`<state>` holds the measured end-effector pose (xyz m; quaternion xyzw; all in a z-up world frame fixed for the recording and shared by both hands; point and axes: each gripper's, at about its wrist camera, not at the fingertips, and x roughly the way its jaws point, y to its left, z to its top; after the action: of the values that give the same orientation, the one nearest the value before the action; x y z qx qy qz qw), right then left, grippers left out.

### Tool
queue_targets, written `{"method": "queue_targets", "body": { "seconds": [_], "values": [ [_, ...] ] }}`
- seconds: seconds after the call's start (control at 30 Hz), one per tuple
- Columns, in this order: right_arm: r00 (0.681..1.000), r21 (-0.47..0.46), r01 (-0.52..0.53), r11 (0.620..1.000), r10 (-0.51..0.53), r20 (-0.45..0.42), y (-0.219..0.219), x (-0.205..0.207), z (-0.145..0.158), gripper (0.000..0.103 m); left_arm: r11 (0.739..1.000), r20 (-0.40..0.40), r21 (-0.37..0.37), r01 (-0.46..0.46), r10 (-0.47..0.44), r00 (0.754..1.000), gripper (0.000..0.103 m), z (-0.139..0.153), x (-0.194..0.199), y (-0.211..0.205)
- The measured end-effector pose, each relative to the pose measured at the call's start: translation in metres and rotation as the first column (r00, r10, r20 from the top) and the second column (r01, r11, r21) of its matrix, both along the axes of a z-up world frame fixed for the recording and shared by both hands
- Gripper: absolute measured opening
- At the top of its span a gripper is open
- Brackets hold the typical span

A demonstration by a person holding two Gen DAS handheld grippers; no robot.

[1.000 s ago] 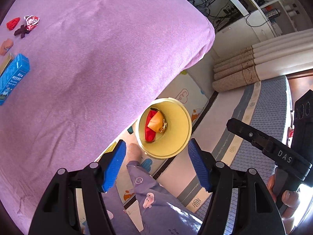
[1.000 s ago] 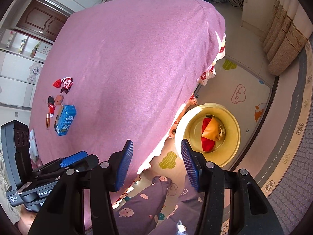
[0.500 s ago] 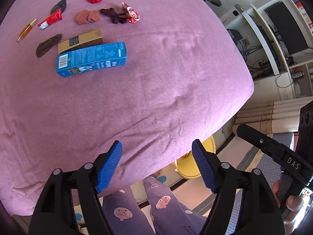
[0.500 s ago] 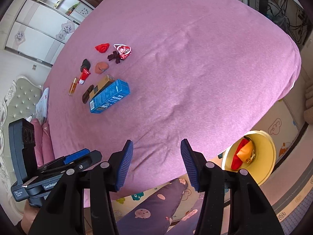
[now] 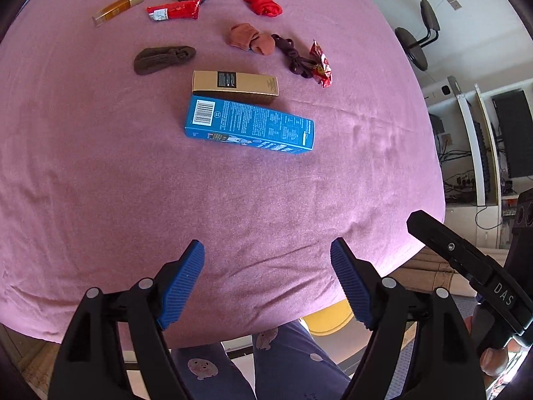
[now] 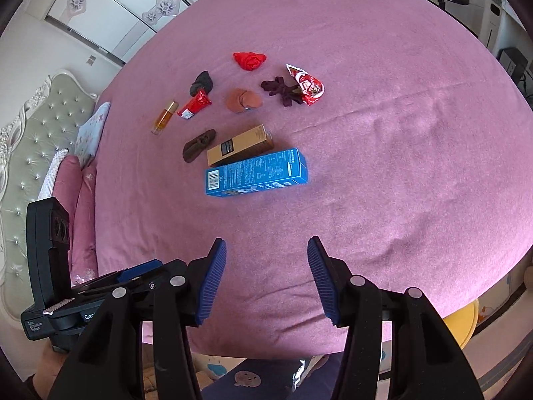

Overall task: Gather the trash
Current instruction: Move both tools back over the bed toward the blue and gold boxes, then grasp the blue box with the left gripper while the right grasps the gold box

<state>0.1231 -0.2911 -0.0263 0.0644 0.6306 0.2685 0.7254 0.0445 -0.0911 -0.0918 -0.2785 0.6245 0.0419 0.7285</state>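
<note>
On the purple bed (image 5: 100, 173) lie a blue box (image 5: 250, 126) (image 6: 256, 171), a gold box (image 5: 235, 87) (image 6: 240, 145), a red-white wrapper (image 5: 320, 65) (image 6: 308, 86), a red tube (image 5: 174, 12) (image 6: 195, 104), an amber bottle (image 5: 117, 8) (image 6: 164, 117) and several balled socks (image 5: 251, 39). My left gripper (image 5: 266, 280) is open and empty over the bed's near edge. My right gripper (image 6: 266, 280) is open and empty there too. The yellow bin (image 5: 328, 318) (image 6: 463, 323) peeks out below the bed edge.
A person's legs in purple pyjamas (image 5: 266, 360) are below the grippers. A padded headboard and pillows (image 6: 33, 153) are at the left. A chair (image 5: 419, 40) and desk with monitors (image 5: 506, 133) stand at the right.
Both grippers have swung up from the yellow bin on the floor towards the bed, so the boxes and wrappers now fill the views. Both stay open and empty.
</note>
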Motion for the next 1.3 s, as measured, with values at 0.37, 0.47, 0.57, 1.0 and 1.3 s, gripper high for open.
{"method": "queue_targets", "body": {
  "seconds": [0.37,0.47,0.57,1.0,1.3],
  "values": [
    [0.974,-0.014,-0.222,0.975,0.222,-0.037,0.026,0.085,-0.016,0.051,0.965,-0.049,-0.041,-0.258,0.256,0.965,0.078,-0.024,0.048,-0.002],
    [0.964,-0.022,-0.265,0.964,0.264,-0.039,0.029,0.105,-0.022,0.051,0.943,-0.068,-0.049,-0.33,0.327,0.943,0.078,-0.035,0.063,-0.001],
    [0.955,-0.023,-0.292,0.956,0.291,-0.049,0.029,0.123,-0.03,0.051,0.907,-0.1,-0.041,-0.418,0.413,0.905,0.078,-0.048,0.076,0.003],
    [0.923,-0.01,-0.367,0.93,0.362,-0.13,0.065,0.16,-0.074,0.051,0.769,-0.212,0.04,-0.638,0.631,0.746,0.078,-0.11,0.113,0.033],
    [0.899,-0.03,-0.42,0.907,0.412,-0.15,0.088,0.17,-0.093,0.051,0.679,-0.291,0.043,-0.733,0.71,0.641,0.076,-0.153,0.118,0.044]
  ]
}}
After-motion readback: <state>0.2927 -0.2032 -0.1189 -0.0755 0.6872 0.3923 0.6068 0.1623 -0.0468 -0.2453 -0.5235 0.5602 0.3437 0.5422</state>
